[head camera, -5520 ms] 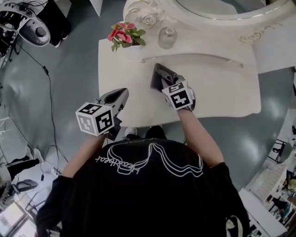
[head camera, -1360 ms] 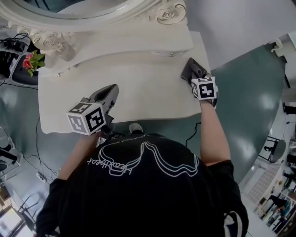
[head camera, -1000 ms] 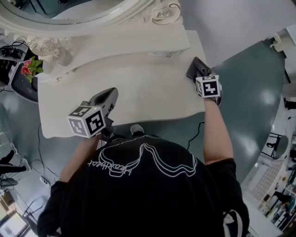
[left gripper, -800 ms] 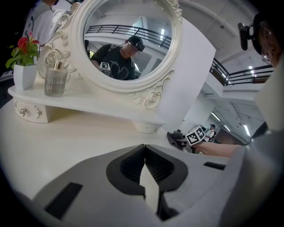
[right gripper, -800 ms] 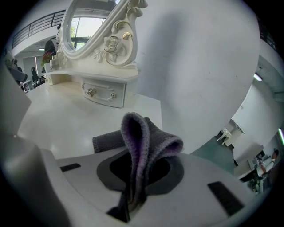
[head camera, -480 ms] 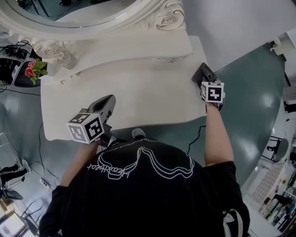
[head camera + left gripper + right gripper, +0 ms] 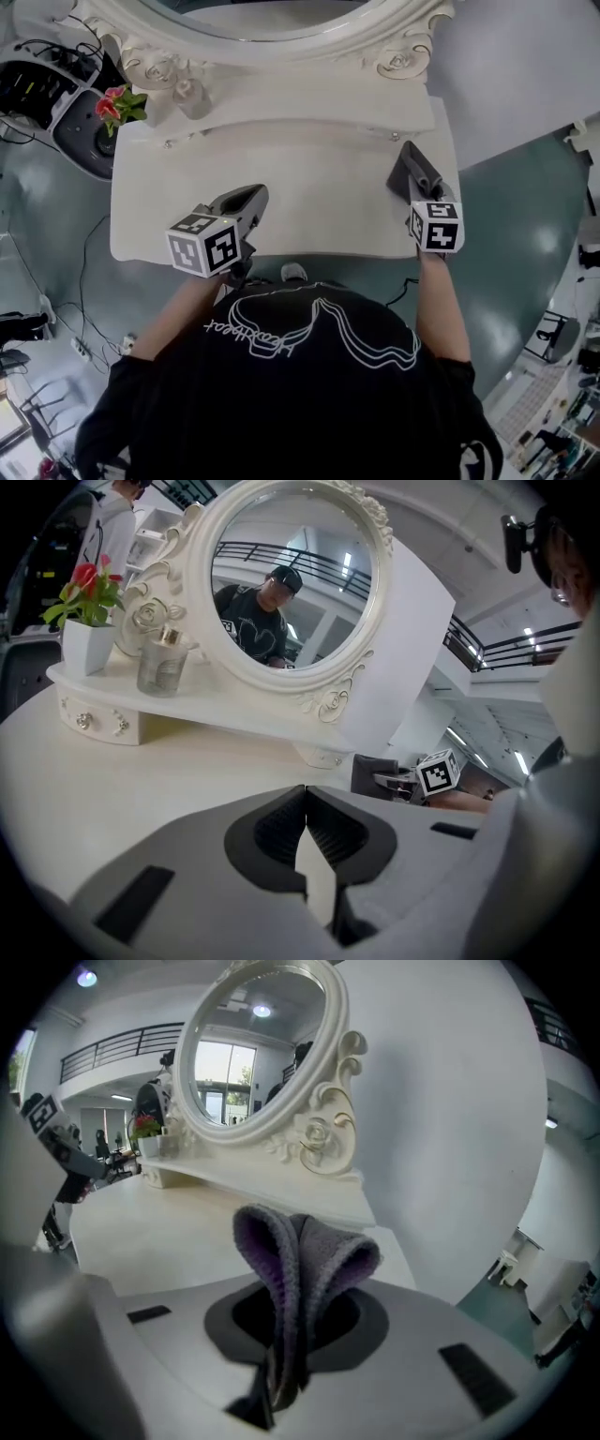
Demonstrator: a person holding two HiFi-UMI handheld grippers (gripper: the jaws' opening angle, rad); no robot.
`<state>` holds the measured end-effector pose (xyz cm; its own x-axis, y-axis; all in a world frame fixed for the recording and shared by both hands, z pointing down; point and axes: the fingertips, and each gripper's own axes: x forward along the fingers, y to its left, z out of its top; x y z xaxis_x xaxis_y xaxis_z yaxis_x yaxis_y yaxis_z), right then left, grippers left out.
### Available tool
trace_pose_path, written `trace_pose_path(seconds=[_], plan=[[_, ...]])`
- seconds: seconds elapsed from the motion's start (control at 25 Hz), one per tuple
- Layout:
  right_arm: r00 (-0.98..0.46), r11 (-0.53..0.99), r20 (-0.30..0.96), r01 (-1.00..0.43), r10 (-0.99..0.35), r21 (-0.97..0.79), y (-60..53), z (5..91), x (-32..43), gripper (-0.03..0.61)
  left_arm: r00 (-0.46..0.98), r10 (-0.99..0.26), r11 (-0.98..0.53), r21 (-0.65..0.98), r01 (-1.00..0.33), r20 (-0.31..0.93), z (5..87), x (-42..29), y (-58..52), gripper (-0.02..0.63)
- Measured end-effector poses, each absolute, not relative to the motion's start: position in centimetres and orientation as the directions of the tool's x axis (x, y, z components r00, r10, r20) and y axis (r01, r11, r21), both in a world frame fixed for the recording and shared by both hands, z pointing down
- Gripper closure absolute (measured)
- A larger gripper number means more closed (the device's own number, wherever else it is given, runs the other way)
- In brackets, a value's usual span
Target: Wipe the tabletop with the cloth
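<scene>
A folded grey cloth (image 7: 415, 169) (image 7: 298, 1255) lies against the white tabletop (image 7: 319, 187) near its right end, pinched between the jaws of my right gripper (image 7: 421, 189) (image 7: 281, 1354), which is shut on it. The cloth's fold sticks up past the jaws in the right gripper view. My left gripper (image 7: 246, 202) (image 7: 305, 832) hovers over the front of the table, left of middle, shut with nothing between its jaws. From the left gripper view the cloth (image 7: 375, 772) and the right gripper show far off at the right.
An ornate oval mirror (image 7: 281, 19) (image 7: 291, 574) stands on a raised shelf (image 7: 300, 98) at the back. A flower pot (image 7: 117, 105) (image 7: 86, 630) and a glass jar (image 7: 192, 94) (image 7: 161, 666) stand at the shelf's left end. Cables and equipment (image 7: 47, 84) lie on the floor at the left.
The right gripper has carried the cloth from the table's middle to its right end, and now a little nearer the front edge. The left gripper stays shut over the front left.
</scene>
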<state>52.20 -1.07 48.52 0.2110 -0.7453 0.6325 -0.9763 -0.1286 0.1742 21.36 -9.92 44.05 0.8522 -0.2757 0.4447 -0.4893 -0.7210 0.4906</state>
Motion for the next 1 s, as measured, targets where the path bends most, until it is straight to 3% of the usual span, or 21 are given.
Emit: trace_pose_path(seconds=[0.36,0.56,1.0], plan=[[-0.089,0.091,0.559,-0.996,-0.825,-0.025,-6.7,44.3,35.7,0.528,0.83,-0.345,-0.672,0.502,-0.544,0.438,43.3,12.2,-11.4,0.609],[-0.281,0.274,0.562,-0.957,-0.778,-0.098,-10.4,44.5,23.9,0.528,0.785,-0.433,-0.607,0.5,-0.617,0.443,42.8,3.9,-12.5,0.609],[-0.542,0.559,0.555,-0.814,-0.631,-0.16,-14.3,45.0,1.0,0.528,0.659,-0.595,-0.449,0.49,-0.747,0.459,43.3,-14.0,-13.4,0.609]])
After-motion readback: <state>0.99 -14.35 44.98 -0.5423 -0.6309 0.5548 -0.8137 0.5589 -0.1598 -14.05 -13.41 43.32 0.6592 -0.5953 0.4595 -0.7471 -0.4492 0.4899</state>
